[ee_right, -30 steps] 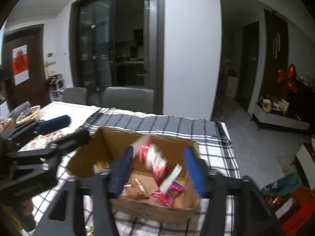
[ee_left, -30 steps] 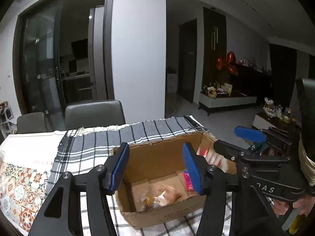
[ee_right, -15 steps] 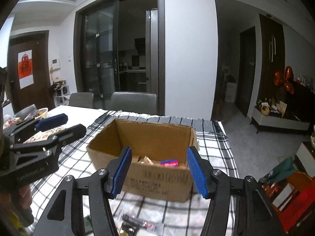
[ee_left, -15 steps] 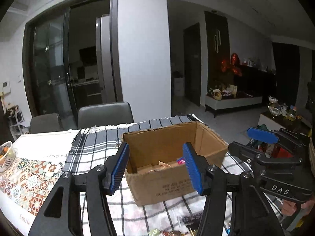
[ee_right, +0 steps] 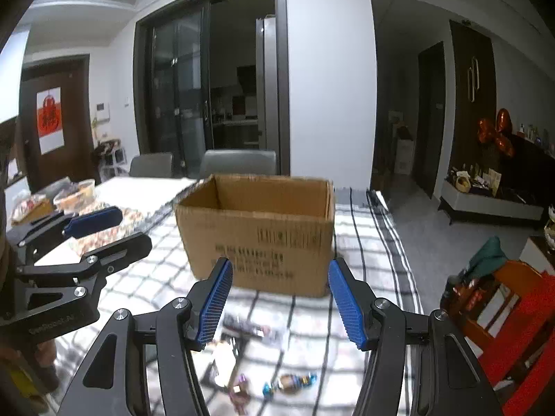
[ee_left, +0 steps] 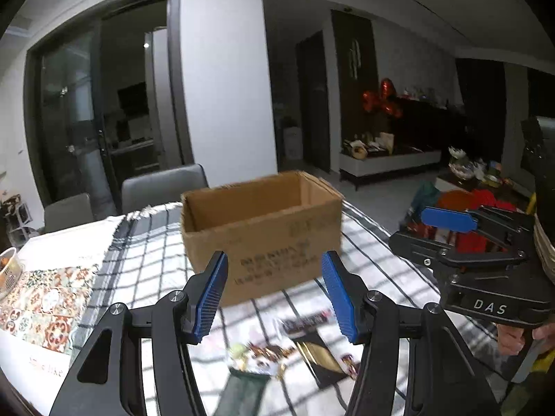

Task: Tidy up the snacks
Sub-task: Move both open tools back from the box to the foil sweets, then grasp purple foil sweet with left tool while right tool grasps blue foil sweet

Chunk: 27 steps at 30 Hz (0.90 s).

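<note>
An open cardboard box (ee_left: 263,228) stands on the checked tablecloth; it also shows in the right wrist view (ee_right: 258,232). Its inside is hidden from this low angle. Loose snack packets (ee_left: 308,329) and wrapped candies (ee_right: 289,383) lie on the cloth in front of the box. My left gripper (ee_left: 275,294) is open and empty, held above the packets. My right gripper (ee_right: 281,300) is open and empty, also short of the box. Each gripper shows in the other's view: the right one (ee_left: 451,228), the left one (ee_right: 100,230).
Grey chairs (ee_right: 237,163) stand behind the table. Bowls and snack containers (ee_right: 74,190) sit at the far left on a patterned mat (ee_left: 38,294). A red-orange chair with clutter (ee_right: 499,298) is off the table's right edge.
Both grippers have pulled back and down from over the box. The right gripper let go of the red packets into the box. The box's inside is now out of sight and loose snacks appear below.
</note>
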{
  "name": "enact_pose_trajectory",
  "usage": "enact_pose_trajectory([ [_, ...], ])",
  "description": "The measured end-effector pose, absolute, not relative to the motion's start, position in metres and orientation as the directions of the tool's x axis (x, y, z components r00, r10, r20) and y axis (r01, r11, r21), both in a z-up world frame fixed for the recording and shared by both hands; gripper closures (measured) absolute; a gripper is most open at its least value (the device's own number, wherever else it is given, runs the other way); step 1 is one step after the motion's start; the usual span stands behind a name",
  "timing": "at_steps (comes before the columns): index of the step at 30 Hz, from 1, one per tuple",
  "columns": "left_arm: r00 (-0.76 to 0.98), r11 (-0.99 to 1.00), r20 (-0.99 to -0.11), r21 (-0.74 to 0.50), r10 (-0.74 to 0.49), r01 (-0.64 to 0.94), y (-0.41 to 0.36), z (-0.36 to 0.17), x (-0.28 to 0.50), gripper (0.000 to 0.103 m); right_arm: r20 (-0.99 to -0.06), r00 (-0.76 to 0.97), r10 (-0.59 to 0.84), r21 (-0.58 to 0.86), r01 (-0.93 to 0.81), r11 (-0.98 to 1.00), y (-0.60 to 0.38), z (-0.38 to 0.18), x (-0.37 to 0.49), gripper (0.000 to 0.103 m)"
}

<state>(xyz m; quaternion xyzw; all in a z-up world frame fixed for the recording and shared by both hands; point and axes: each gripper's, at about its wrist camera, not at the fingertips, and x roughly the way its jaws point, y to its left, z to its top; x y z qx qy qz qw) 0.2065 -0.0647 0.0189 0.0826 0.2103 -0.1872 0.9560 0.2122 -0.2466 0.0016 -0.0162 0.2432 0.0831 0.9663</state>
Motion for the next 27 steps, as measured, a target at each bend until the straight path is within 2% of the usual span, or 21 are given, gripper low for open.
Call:
enact_pose_trajectory([
  [10, 0.783, 0.882, -0.496, 0.069, -0.375, 0.466, -0.087, -0.021, 0.175, 0.047, -0.553, 0.819, 0.155, -0.030, -0.205, 0.978, -0.261, -0.037, 0.187, 0.044],
  [17, 0.745, 0.850, -0.555, 0.122, -0.370, 0.513, -0.106, -0.053, 0.168, 0.049, -0.624, 0.761, 0.181, -0.036, -0.259, 0.965, -0.264, -0.067, 0.187, 0.045],
  [27, 0.627, 0.813, -0.663, 0.048, -0.409, 0.581, -0.125, -0.095, 0.182, 0.061, -0.703, 0.678, 0.217, -0.021, -0.325, 0.945, -0.267, -0.101, 0.207, 0.059],
])
